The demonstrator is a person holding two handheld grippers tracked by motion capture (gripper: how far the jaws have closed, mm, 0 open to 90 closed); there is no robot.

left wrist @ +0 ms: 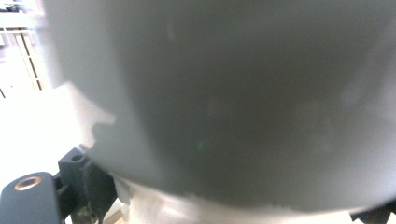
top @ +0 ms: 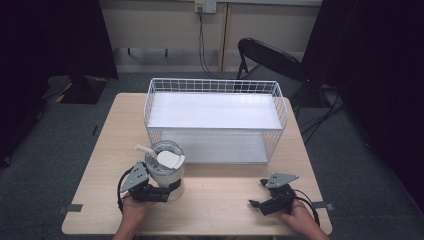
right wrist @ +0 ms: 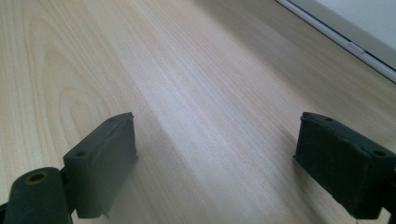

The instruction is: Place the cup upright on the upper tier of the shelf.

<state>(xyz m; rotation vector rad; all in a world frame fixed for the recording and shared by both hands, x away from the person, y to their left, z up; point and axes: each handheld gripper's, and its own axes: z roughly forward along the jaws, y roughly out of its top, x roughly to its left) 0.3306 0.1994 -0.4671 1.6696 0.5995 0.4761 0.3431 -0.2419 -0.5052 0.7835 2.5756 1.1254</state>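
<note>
**Standing tumbler flanked by the left gripper, right gripper idle**

Standing upright on the wooden table (top: 215, 205), the lidded tumbler (top: 165, 172) keeps its long axis vertical, its clear lid facing up and a white straw (top: 144, 149) slanting off the rim toward the table's left side. A white flip tab (top: 171, 160) lies across the lid.

At the near left, the left gripper (top: 167, 191) comes in level against the tumbler's lower body. In the left gripper view the pale wall of the tumbler (left wrist: 224, 93) looms blurred right in front of the camera, with one black jaw just beside it at the lower left; the jaws appear to flank the cup, but whether the pads press on it I cannot tell, the view being too close and soft.

At the near right, the right gripper (top: 257, 194) rests low over bare wood, well apart from the tumbler. Its jaws stand wide apart with nothing between them, and the right gripper view shows plain tabletop (right wrist: 201, 93) running on between them.

The near half of the table lies open between the two hands. Just behind the tumbler stands the white wire rack (top: 216, 120), two-tiered, its front lower edge near the cup; the rack spans most of the table's far half. Beyond the far edge a black folding chair (top: 270, 57) stands on the grey floor.
</note>
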